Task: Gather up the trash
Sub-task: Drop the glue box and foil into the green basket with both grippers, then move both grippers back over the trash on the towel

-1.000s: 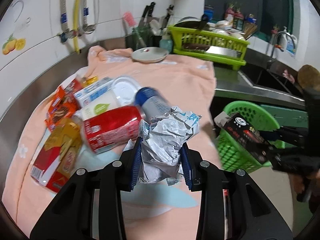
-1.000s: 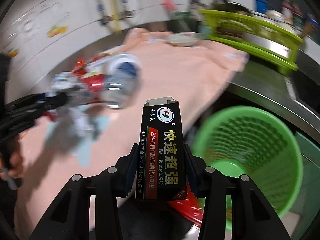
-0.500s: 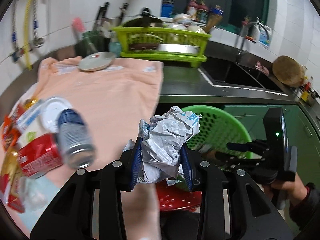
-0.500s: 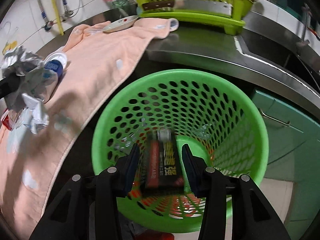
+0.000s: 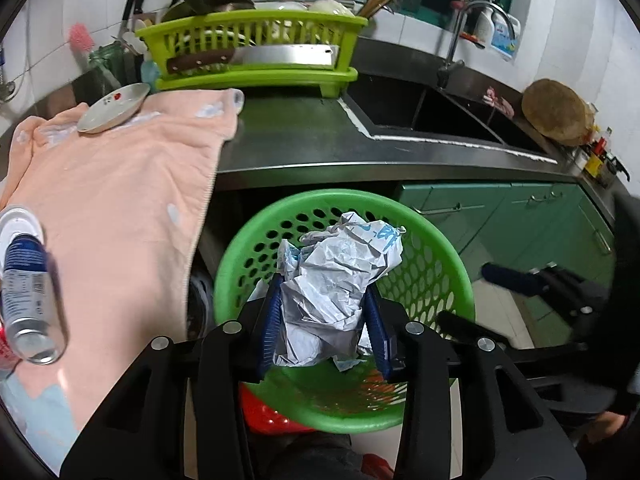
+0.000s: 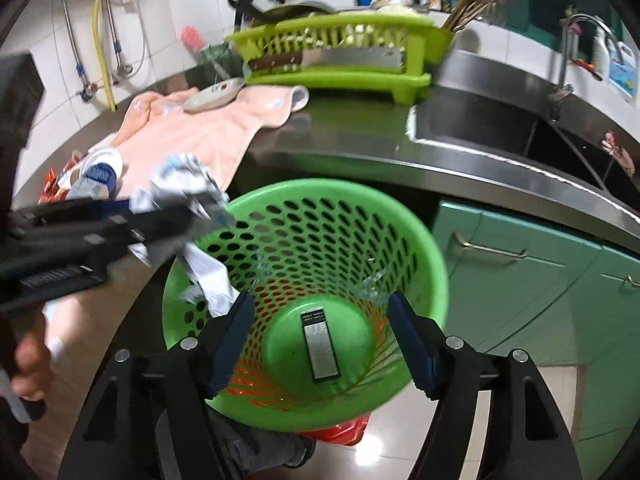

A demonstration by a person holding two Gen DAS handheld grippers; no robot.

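Crumpled wrapper [image 5: 336, 284] sat between your left tongs [image 5: 325, 334], over the mouth of the green basket [image 5: 460, 276]. Those jaws were opening, blue pads [image 5: 269, 330] still against the paper on both sides. From the right wrist view the left tongs [image 6: 176, 220] came in from the left at the basket rim [image 6: 436, 264], pitched down, wrapper hanging past the rim.

Your right tongs [image 6: 320, 340] were opening too, jaws apart, nothing between them, aimed down into the basket. One dark box [image 6: 320, 348] lay flat on the basket floor.

Count: one basket, one box in it, one wrapper in the grip. One blue can [image 5: 28, 300] on the peach towel [image 5: 120, 200] on the worktop [image 5: 312, 140]; more litter at the towel's far left, too blurred to count.

Basket stood on the floor right below the worktop edge, mouth open. Green cabinet doors [image 6: 540, 280] to its right.
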